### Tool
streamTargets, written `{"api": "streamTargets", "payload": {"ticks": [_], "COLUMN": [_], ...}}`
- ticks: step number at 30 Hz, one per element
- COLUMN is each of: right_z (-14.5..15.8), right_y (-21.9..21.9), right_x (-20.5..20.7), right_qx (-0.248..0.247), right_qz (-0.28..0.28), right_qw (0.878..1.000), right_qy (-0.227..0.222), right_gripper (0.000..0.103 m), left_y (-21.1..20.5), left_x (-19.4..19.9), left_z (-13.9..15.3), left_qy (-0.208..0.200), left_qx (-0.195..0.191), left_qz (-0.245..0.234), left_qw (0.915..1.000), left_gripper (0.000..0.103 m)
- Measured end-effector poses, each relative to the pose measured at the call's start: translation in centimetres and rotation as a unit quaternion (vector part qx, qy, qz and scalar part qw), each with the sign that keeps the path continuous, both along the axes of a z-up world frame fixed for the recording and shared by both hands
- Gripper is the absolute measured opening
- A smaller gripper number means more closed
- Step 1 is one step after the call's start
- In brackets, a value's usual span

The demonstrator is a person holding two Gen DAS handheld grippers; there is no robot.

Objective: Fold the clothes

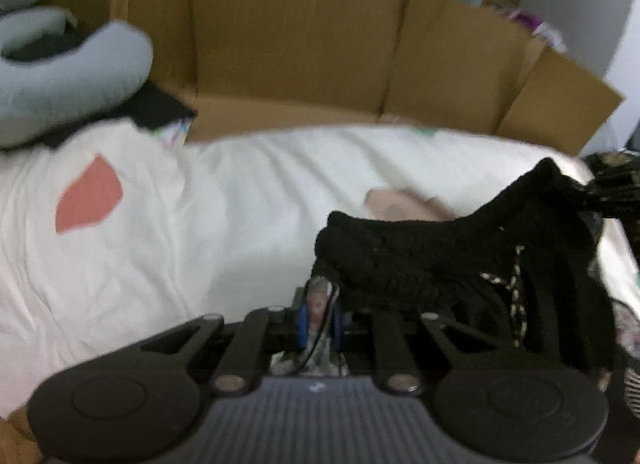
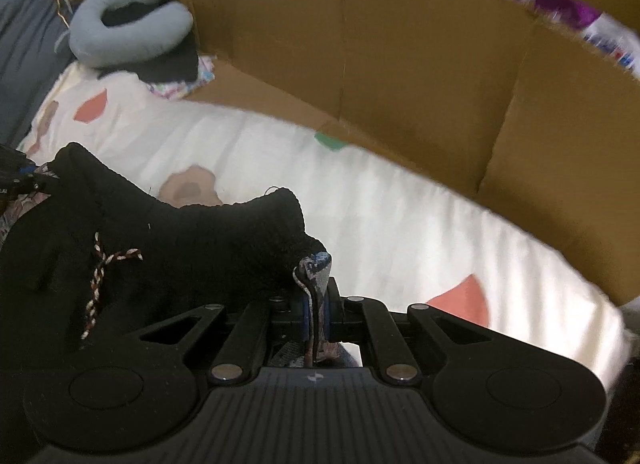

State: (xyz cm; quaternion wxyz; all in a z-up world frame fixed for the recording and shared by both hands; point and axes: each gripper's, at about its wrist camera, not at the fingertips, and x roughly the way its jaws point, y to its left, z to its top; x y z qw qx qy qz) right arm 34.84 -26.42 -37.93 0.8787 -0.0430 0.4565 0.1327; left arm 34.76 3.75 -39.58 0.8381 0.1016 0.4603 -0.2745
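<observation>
A black knitted garment [image 1: 432,256] is held up above the bed [image 1: 200,223], stretched between the two tools. The left hand-held gripper [image 1: 320,304] is nearly closed on a bunched edge of it, where a patterned lining shows between the jaws; the right hand-held gripper [image 2: 316,304] is pinched almost fully shut on the opposite edge.

The garment is judged soft, limp and light. It sags between the two holds and would slump if either were released. The chunky knit is likely to resist slipping but may stretch under tension. The hem or waistband corners are judged the best places for a hold, as an even edge is then kept for the fold.

In the left wrist view, the far right of the garment is seen reaching the other tool, though blurred. Only in the right wrist view is the braided drawstring [image 2: 100,268] shown clearly, along with a grey neck pillow [image 2: 128,35] at the far left and the cardboard wall [image 2: 400,63] behind the bed.
</observation>
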Motion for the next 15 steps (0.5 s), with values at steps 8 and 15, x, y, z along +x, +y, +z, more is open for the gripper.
{"api": "streamTargets", "payload": {"ticks": [8,15], "right_z": [-2.8,-0.3], "right_y": [0.2,0.1], "right_x": [0.9,0.5], "right_qx": [-0.001,0.005], "right_qz": [-0.027,-0.017], "right_qw": [1.0,1.0], "right_qy": [0.017,-0.014], "right_gripper": [0.038,0.06], "left_y": [-0.4,-0.7], "left_x": [-0.1,0.5], "left_z": [-0.7,2.2], "left_qy": [-0.002,-0.026], "left_qx": [0.045,0.051], "left_qz": [-0.002,-0.026], "left_qw": [0.999,0.998], "left_gripper": [0.033,0.033]}}
